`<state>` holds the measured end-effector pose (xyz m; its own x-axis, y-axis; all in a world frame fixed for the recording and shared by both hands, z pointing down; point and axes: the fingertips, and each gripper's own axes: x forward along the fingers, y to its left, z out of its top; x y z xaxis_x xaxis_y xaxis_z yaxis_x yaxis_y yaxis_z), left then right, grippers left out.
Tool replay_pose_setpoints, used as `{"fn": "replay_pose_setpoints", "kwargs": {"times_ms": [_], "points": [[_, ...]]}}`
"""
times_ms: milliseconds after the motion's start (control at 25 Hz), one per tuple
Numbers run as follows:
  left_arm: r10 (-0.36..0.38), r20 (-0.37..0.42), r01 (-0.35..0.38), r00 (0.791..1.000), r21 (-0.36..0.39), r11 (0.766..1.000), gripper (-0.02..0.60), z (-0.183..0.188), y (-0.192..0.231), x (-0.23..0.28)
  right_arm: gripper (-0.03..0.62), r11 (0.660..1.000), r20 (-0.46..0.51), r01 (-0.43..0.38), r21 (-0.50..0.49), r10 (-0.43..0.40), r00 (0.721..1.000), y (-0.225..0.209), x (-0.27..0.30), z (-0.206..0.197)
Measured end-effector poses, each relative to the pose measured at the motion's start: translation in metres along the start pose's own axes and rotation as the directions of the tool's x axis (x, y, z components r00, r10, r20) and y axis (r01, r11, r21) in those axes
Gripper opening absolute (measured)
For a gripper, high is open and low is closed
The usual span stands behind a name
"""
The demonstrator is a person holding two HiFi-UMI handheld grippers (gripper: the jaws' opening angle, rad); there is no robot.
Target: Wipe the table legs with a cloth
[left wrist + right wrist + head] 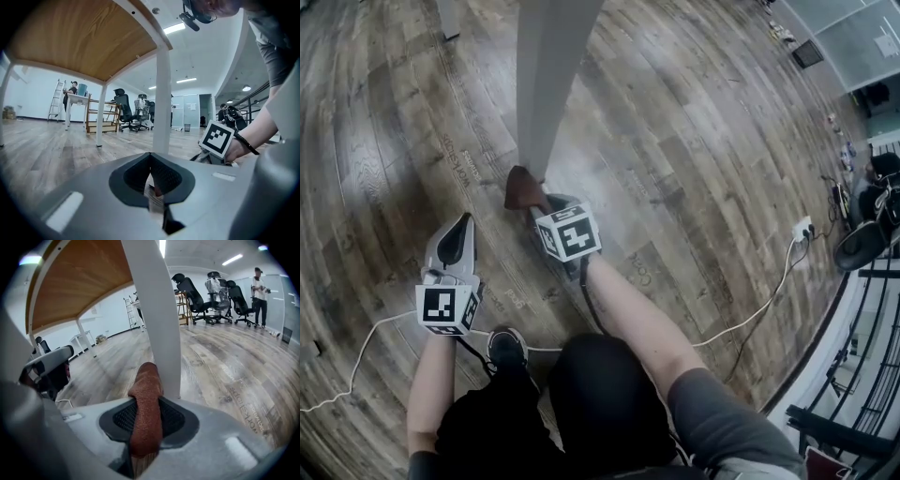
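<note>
One cloth [146, 397] in right claw [146, 420], by table leg [157, 310]

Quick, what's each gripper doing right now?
Left gripper: jaws closed, holding nothing.
Right gripper: jaws closed on the brown cloth.

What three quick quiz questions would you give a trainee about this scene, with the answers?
1. True or false: the left claw holds the cloth.
2. The cloth's colour is: A white, B brown, C blue.
3. Fill in: the cloth is down by the foot of a white table ____.

Key
1. False: the right claw is shut on it; the left claw is shut with no cloth in it.
2. B.
3. leg.
</note>
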<state>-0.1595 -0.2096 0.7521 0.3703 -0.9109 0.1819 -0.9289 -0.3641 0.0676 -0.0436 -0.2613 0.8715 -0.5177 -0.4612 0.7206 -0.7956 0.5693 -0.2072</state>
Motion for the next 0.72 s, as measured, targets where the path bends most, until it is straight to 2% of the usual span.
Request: {"fn": "replay_pose_setpoints", "kwargs": {"times_ms": [200,360,560,640,720], "points": [[-0.026,-0.03,0.026,0.999,0.004,1.0,0.018,-0.013,-0.004,-0.002,0.091,1.0,-0.068,0.001,0.029,0.001,0.998,-0.007,0.018,-0.023],[-0.022,-0.025,0.022,0.999,0.006,1.0,0.018,-0.005,0.001,-0.002,0.091,0.999,-0.03,-0.047,0.022,0.047,0.998,-0.003,-0.005,-0.022],[0.053,0.031,-0.053,0.998,-0.022,0.998,0.018,0.048,0.02,0.001,0.091,0.997,0.137,-0.076,0.007,0.074,0.988,0.0,-0.085,0.007],[0.051,0.069,-0.05,0.996,-0.022,0.998,0.018,0.076,0.018,0.002,0.091,0.997,0.244,-0.073,-0.004,0.072,0.967,0.001,-0.125,0.037],[0.039,0.103,-0.04,0.994,0.003,0.999,0.019,0.107,0.013,0.003,0.091,0.997,0.365,-0.066,-0.042,0.076,0.928,0.005,-0.166,0.081]]}}
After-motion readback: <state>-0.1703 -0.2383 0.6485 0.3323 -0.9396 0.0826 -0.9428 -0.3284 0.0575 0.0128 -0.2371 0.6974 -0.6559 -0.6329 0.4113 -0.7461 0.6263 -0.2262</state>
